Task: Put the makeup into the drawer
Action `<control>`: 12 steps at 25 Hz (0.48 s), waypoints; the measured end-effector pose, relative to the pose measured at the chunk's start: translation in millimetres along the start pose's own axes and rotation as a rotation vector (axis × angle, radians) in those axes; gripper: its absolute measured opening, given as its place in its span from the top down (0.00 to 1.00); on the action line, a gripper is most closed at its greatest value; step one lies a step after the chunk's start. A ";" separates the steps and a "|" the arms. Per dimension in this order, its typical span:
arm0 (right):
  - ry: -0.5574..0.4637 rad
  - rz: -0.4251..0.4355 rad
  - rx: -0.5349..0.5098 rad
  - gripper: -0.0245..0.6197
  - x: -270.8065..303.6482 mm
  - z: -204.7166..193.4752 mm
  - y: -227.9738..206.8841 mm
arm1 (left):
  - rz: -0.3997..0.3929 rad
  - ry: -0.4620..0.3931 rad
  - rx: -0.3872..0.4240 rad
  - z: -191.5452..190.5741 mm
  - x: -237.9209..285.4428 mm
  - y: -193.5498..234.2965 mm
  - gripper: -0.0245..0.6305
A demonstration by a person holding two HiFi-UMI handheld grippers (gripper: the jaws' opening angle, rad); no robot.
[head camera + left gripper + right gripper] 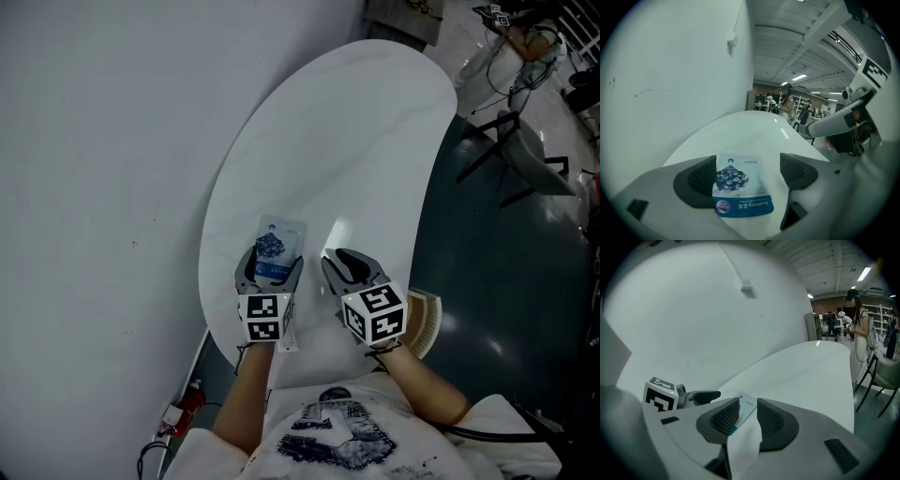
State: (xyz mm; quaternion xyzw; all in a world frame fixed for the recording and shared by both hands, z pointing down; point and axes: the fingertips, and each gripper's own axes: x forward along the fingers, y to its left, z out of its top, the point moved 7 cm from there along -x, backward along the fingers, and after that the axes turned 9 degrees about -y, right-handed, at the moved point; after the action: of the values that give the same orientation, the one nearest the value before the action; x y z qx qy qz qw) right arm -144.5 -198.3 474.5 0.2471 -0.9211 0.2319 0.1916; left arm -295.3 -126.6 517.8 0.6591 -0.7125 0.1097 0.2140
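Note:
A flat blue-and-white sachet of makeup (274, 248) printed with blueberries lies on the white oval table (356, 141), near its front end. My left gripper (272, 272) stands wide open astride the sachet's near end. In the left gripper view the sachet (740, 185) lies between the two dark pads (696, 180), neither pressing on it. My right gripper (339, 258) hovers just right of the sachet. Its jaws stand a narrow gap apart with nothing between them (748, 416), and the sachet (746, 408) shows beyond the gap. No drawer is in view.
A plain grey wall runs along the table's left side. Chairs (525, 150) stand on the dark floor to the right. A ribbed beige object (427, 323) sits by the table's near right edge. People stand far off in the hall behind.

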 end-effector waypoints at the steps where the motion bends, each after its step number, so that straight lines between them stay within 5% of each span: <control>1: 0.005 0.000 0.001 0.76 1.8 -1.1 -1.1 | 0.004 0.009 -0.002 -2.6 2.5 2.0 0.28; 12: 0.041 -0.012 0.016 0.76 16.9 -10.3 -10.6 | 0.014 0.119 -0.023 -29.8 24.3 20.4 0.28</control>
State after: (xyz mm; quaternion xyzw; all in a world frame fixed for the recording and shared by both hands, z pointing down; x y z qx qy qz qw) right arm -150.0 -207.2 494.4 0.2495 -0.9136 0.2429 0.2098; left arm -311.5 -133.0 557.6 0.6440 -0.7043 0.1419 0.2629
